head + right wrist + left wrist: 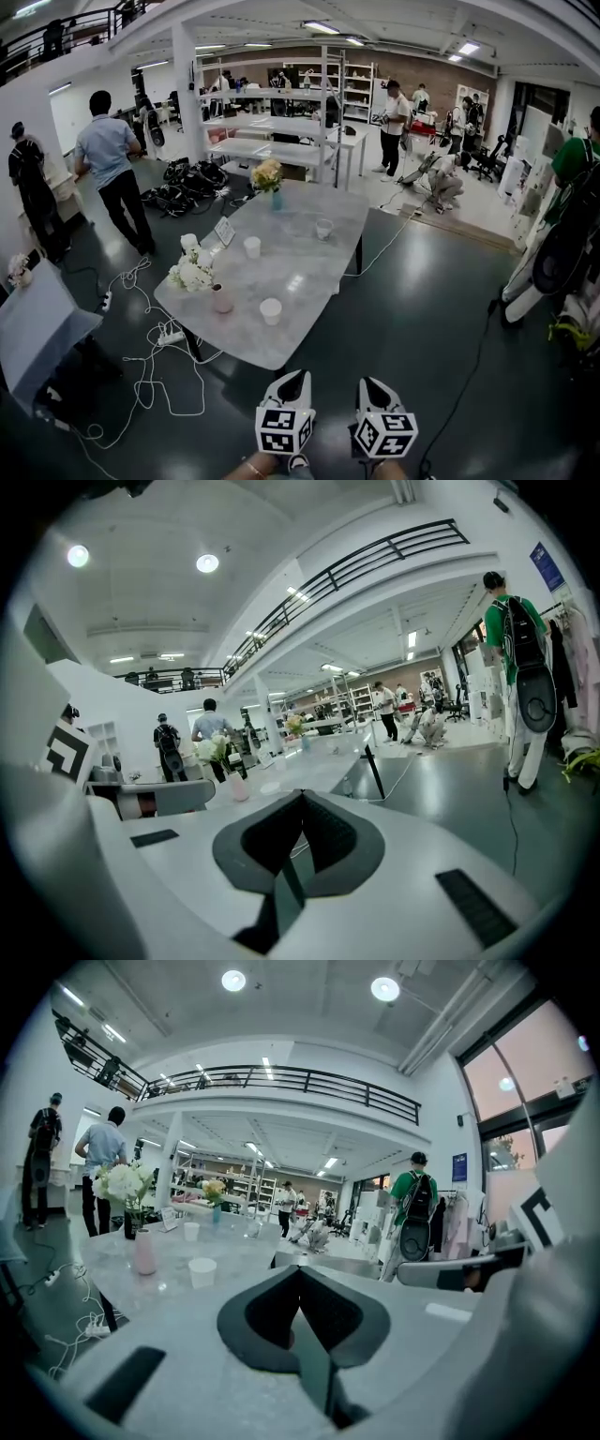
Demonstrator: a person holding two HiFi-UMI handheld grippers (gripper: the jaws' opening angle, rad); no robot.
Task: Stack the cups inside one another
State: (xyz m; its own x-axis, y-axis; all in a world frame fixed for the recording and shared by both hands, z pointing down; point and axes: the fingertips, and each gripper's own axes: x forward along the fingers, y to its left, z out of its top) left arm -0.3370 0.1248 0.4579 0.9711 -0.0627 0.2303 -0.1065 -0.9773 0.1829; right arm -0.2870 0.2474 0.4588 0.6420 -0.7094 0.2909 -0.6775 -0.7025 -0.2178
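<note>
A white cup (271, 310) stands near the front of the grey marble table (309, 281). A second white cup (251, 247) stands mid-table and a third cup (324, 228) farther back right. In the left gripper view the nearest cup (202, 1271) and the middle cup (191, 1231) show ahead, left of the jaws. My left gripper (297, 377) (300, 1270) and right gripper (368, 383) (302, 795) hang side by side, short of the table's front edge. Each is shut with nothing in it.
A pink vase (222, 299), white flowers (192, 274), a card stand (225, 231) and yellow flowers in a blue vase (269, 180) share the table. Cables and a power strip (171, 336) lie on the floor at its left. Several people stand around; one in green (412, 1208) at the right.
</note>
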